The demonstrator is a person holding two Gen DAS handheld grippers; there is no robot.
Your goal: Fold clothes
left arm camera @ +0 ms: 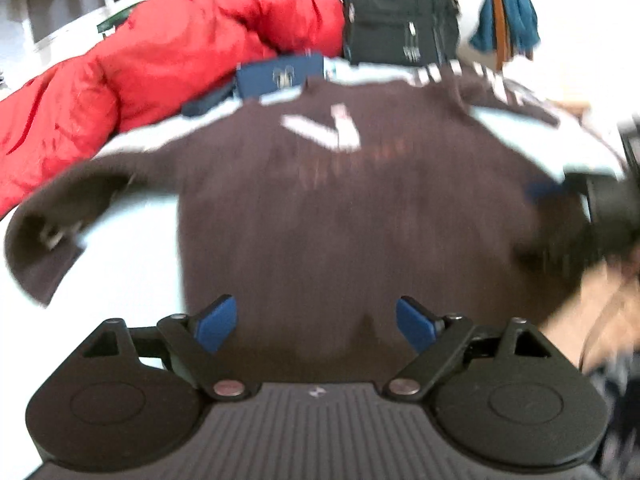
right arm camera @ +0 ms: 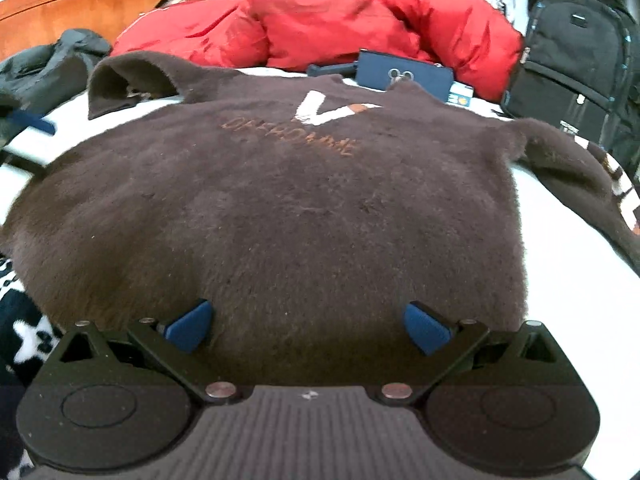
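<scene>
Dark brown fuzzy sweater [right arm camera: 280,208] with a white V logo and orange lettering on the chest is spread out flat on a white bed surface [right arm camera: 580,288], front side up, hem toward the near edge and collar at the far end. Its left sleeve [right arm camera: 128,76] is bent up and folded back on itself near the far left, and the right sleeve [right arm camera: 600,184], the one with white and orange stripes, trails off to the right.

Left gripper [left arm camera: 316,322] sits low at the near hem of the sweater, blue-padded fingers [left arm camera: 218,322] spread wide apart with only brown fabric between them, gripping nothing. That view is pretty motion-blurred, so finer detail is hard to make out. Right gripper [right arm camera: 308,326] is in much the same spot over the near hem, jaws also wide open and empty; can't tell if the tips actually touch the fabric.

Behind the sweater at the far side there's a puffy red quilted jacket [right arm camera: 360,24] lumped across the bed, with a flat navy blue pouch [right arm camera: 404,74] lying just in front of it, right by the collar. A black backpack [right arm camera: 580,48] stands at the far right. A grey crumpled garment [right arm camera: 52,64] sits at the far left, in front of a brown wooden headboard [right arm camera: 92,4]. In the left wrist view a teal and orange cloth [left arm camera: 506,20] hangs at the far right, and a bit of a person's hand [left arm camera: 600,312] shows blurred at the right edge.
</scene>
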